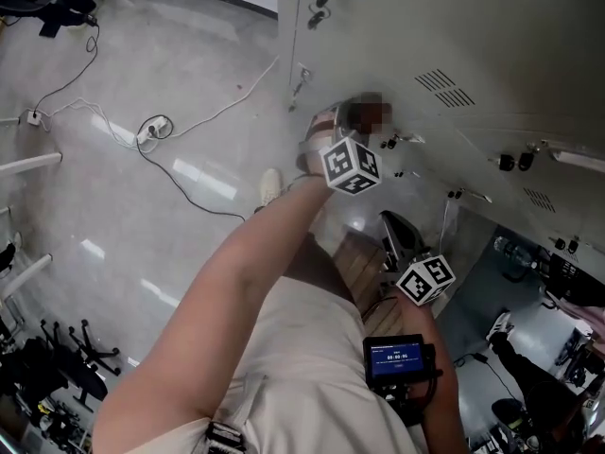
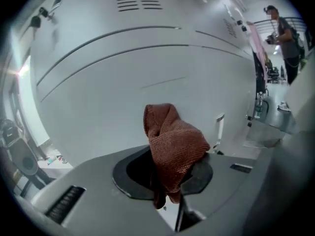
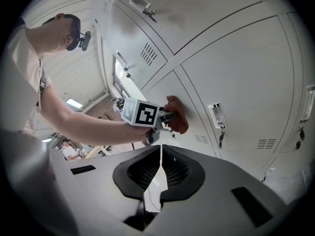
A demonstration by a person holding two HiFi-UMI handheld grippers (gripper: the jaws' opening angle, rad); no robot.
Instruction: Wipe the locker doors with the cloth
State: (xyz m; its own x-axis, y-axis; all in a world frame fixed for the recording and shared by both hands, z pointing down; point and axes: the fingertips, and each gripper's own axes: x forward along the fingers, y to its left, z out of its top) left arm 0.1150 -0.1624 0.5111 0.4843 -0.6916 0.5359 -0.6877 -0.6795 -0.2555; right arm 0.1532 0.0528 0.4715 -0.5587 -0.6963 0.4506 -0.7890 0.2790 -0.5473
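Note:
A reddish-brown cloth (image 2: 173,149) is bunched between the jaws of my left gripper (image 2: 167,180), which is shut on it. The cloth's top rests against a pale grey locker door (image 2: 138,77). In the right gripper view the left gripper (image 3: 145,114) holds the cloth (image 3: 178,116) pressed to a locker door (image 3: 236,77) near where several doors meet. In the head view the left gripper (image 1: 352,166) reaches up to the lockers (image 1: 492,36). My right gripper (image 3: 160,168) hangs lower (image 1: 425,280), jaws shut together with nothing between them.
Locker latches (image 3: 216,116) and a handle (image 2: 219,128) stick out from the doors. White and black cables (image 1: 151,130) trail over the shiny floor at the left. Chair bases (image 1: 57,367) crowd the lower left. A person (image 2: 284,31) stands far off along the locker row.

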